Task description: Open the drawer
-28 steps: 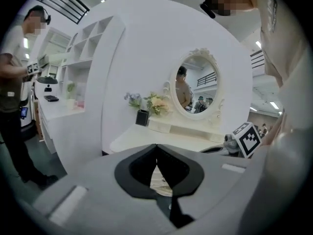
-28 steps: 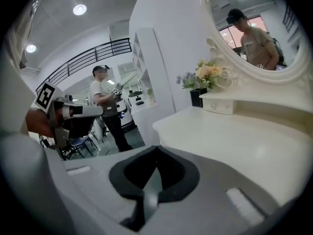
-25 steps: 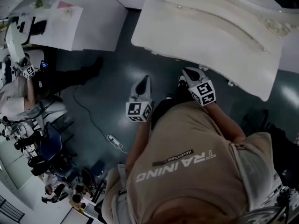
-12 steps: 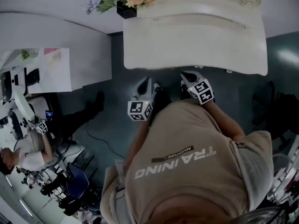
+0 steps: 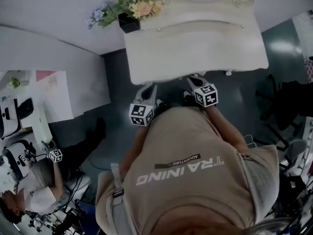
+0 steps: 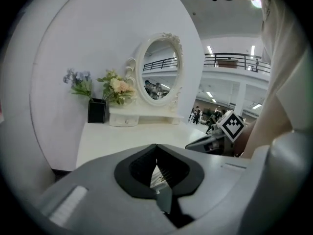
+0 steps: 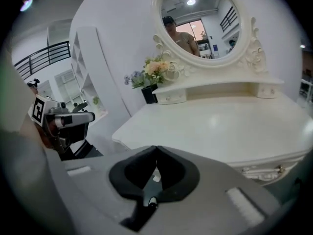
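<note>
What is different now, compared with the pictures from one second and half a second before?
The person turned to face the dressing table squarely, and the left tongs and right tongs came forward, close to its front edge. Both tongs stayed shut and empty, and nothing was taken hold of. The flowers stand as before.

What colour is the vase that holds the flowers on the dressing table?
Black. The vase shows best in the left gripper view.

A white dressing table (image 5: 205, 43) with an oval mirror (image 7: 200, 18) and flowers (image 5: 134, 4) stands against a curved white wall (image 6: 73, 43) in a large open workplace hall, with a railed mezzanine (image 6: 234, 60), strip lights (image 6: 210, 49) and a desk (image 5: 63, 102) beside a seated person (image 5: 36, 187).
</note>
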Motion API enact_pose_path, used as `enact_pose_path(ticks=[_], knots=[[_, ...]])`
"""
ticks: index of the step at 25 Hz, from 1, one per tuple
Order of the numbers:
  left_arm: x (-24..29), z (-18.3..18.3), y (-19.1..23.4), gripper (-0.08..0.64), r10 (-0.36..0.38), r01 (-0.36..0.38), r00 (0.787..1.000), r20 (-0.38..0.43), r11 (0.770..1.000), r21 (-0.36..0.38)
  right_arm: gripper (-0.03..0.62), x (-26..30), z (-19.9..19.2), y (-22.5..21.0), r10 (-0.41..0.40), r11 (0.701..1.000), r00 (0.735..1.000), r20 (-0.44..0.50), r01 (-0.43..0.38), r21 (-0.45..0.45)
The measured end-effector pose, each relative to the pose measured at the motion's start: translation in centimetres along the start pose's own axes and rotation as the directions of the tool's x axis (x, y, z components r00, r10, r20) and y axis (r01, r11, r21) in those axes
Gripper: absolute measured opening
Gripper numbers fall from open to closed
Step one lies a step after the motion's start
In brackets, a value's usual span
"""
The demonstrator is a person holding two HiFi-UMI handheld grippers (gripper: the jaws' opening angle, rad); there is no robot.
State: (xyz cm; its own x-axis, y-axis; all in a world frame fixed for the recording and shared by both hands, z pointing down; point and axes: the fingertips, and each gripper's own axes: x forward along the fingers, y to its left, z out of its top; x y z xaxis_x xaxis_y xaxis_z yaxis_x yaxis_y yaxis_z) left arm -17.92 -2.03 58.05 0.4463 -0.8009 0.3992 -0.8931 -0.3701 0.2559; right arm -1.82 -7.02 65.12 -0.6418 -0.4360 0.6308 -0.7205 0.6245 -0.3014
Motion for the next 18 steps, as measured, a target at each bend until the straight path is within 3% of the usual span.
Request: enact_pose_path(ticks=[3, 8, 13, 18], knots=[[0.2, -1.2, 0.2, 0.008, -0.095, 0.095, 0.995, -0.033, 0.995, -0.003, 0.003, 0.1, -0.7, 0.5, -0.08, 0.997, 0.997, 0.025, 0.079, 0.017], [1.6, -1.8, -0.2, 0.008, -0.182, 0.184, 0.982, -0.055, 0.982, 0.032, 0.003, 0.9, -2.5, 1.2, -0.099, 0.995, 0.995, -0.021, 0.099, 0.027], [1.5, -1.8, -1.3, 0.008, -0.194, 0.193, 0.979, -0.064, 0.981, -0.028, 0.003, 0.8, -6.1, -1.2, -0.134, 0.974, 0.986, -0.1, 0.15, 0.17], [0.3, -1.1, -0.3, 0.008, -0.138, 0.136, 0.989, -0.056, 0.99, -0.031, 0.003, 2.4, -7.7, -3.9, -0.154, 0.95, 0.976, -0.153, 0.189, 0.248]])
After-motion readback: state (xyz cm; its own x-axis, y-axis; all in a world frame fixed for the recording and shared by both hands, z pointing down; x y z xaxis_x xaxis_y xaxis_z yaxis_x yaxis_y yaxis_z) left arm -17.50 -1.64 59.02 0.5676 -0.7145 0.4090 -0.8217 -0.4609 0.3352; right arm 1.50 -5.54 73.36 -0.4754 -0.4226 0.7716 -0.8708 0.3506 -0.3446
